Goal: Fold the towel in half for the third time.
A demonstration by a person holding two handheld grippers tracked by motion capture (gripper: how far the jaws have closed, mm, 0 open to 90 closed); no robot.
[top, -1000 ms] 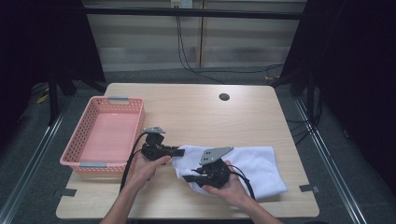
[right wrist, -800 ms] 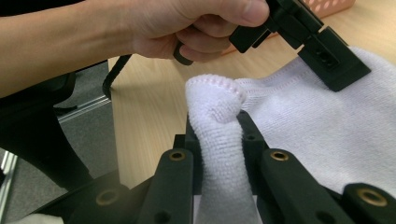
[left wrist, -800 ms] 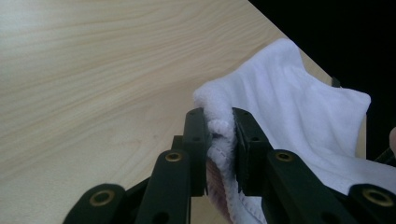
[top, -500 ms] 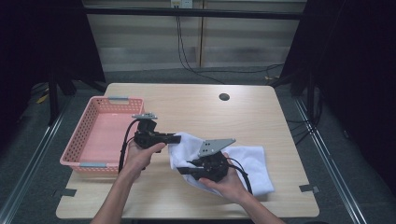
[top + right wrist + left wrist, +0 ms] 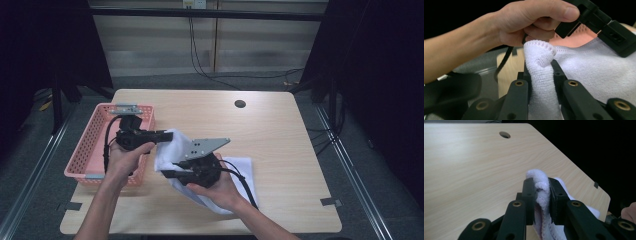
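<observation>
- Nearest me, low in the middle of the high view, my right tool [image 5: 167,174] is clenched on a corner of the white towel [image 5: 172,150]; in the right gripper view that corner [image 5: 539,62] bulges up between the two black jaws.
- My left tool [image 5: 167,134], a little above and to the left of it, grips another corner; in the left gripper view the folded edge [image 5: 541,187] is pinched tight between its jaws.
- Compared with a second ago, both hands have come up off the bench [image 5: 280,130] and shifted toward the left of the frame. The towel, which lay spread flat at the lower middle, now hangs bunched between my tools, with only its tail resting on the wood at the lower centre.
- I take that to mean the pick-up is done and the carry has begun; the cloth must clear the basket wall before I let go.
- Further left sits the pink basket [image 5: 85,160], at the bench's left edge, just beside my left hand [image 5: 125,157]. What I can see of its floor is bare, nothing in it yet.
- Farthest off, toward the upper right of the bench, is a small dark round hole [image 5: 240,104].
</observation>
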